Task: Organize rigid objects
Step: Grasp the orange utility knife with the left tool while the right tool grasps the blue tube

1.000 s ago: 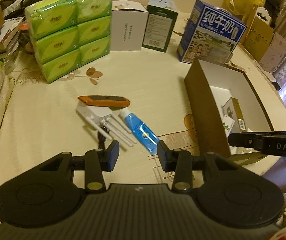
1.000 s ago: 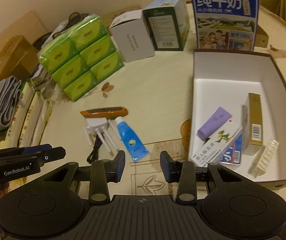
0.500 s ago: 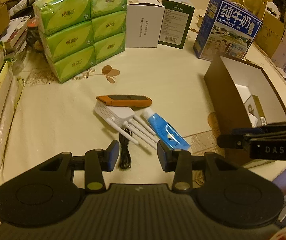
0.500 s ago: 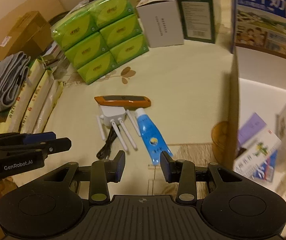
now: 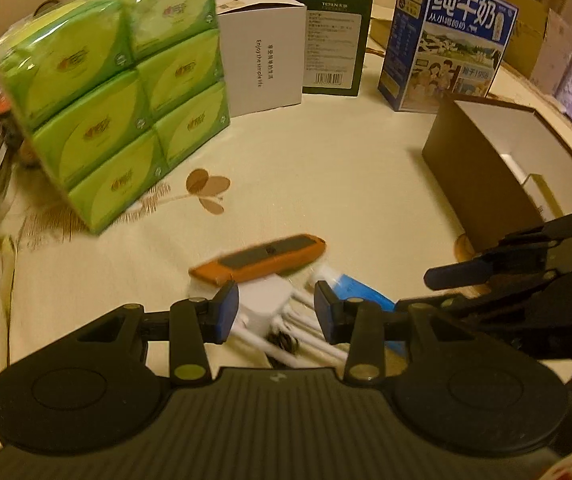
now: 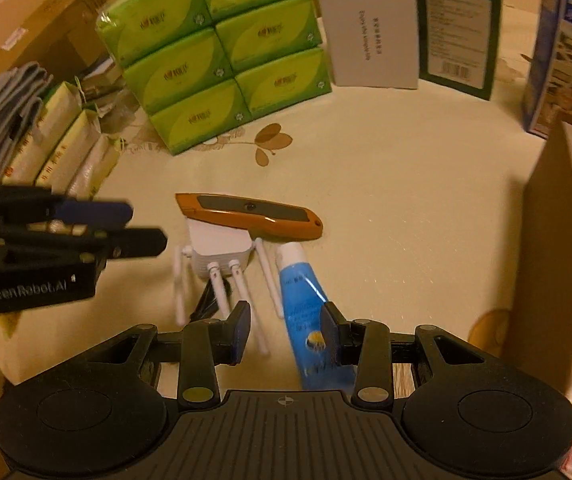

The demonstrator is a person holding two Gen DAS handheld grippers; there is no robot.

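Both grippers hang over the table [image 6: 405, 184] with jaws apart and nothing between them: the left gripper [image 5: 276, 314] over the white router [image 5: 264, 306], the right gripper [image 6: 286, 330] over the blue tube [image 6: 305, 308]. Right of them stands the brown box [image 5: 481, 196]. An orange box cutter [image 6: 252, 216] touches the router, mid-table.

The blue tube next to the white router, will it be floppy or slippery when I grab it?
The blue tube looks like soft plastic, so it probably dents under pinching. Its glossy skin may slip. Lying flat with a flattened tail, it seems unlikely to roll.
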